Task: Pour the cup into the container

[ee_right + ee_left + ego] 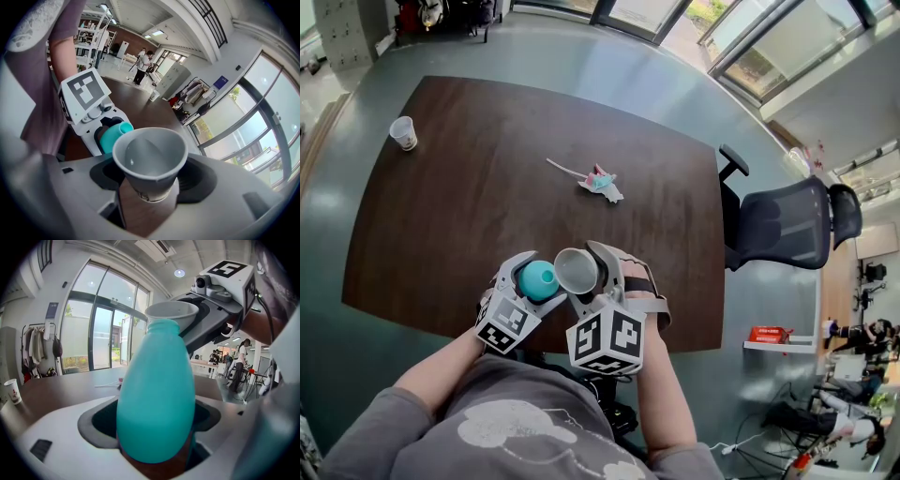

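Observation:
My left gripper (530, 278) is shut on a teal bottle-shaped container (538, 279), held above the near edge of the dark table (469, 206). The container (157, 394) fills the left gripper view, neck up. My right gripper (586, 272) is shut on a white paper cup (577, 270), squeezed slightly oval. In the right gripper view the cup (150, 161) sits between the jaws with its mouth toward the camera, and the teal container (112, 136) is just behind it. The cup's rim (172, 314) hangs right over the container's mouth. I cannot tell what is inside the cup.
A second paper cup (404, 132) stands at the table's far left. A torn wrapper with a straw (598, 182) lies mid-table. A black office chair (787, 222) stands at the right side. People stand far back in the room (142, 65).

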Tool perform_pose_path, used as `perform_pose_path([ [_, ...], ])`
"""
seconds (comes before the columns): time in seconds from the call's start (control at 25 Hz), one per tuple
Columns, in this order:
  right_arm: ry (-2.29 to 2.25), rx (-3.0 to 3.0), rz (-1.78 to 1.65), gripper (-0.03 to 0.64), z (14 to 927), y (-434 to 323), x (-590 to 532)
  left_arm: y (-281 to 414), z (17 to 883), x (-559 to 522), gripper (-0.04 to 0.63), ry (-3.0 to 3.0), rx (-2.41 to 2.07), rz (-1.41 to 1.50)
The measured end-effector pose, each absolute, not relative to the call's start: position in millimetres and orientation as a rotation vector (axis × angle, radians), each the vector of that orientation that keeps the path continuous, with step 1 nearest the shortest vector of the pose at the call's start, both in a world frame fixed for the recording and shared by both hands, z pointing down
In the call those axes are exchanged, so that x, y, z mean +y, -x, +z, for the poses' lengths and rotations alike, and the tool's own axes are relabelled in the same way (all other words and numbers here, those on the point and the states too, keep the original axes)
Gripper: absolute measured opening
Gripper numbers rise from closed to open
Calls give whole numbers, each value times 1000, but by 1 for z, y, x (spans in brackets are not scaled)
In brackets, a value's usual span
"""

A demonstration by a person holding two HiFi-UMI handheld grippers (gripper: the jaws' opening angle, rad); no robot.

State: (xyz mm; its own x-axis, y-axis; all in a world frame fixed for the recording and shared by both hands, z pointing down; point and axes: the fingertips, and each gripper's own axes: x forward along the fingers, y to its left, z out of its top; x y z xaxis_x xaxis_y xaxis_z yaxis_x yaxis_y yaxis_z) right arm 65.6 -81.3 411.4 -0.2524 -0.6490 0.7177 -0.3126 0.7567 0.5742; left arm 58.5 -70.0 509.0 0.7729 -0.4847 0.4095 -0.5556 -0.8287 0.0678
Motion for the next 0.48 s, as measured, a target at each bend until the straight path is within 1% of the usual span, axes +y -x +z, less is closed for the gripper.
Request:
perform_pose_path([
  [0.48, -721, -1790, -420, 291, 409, -66, -83, -61, 506, -75, 426, -2787, -833, 562],
])
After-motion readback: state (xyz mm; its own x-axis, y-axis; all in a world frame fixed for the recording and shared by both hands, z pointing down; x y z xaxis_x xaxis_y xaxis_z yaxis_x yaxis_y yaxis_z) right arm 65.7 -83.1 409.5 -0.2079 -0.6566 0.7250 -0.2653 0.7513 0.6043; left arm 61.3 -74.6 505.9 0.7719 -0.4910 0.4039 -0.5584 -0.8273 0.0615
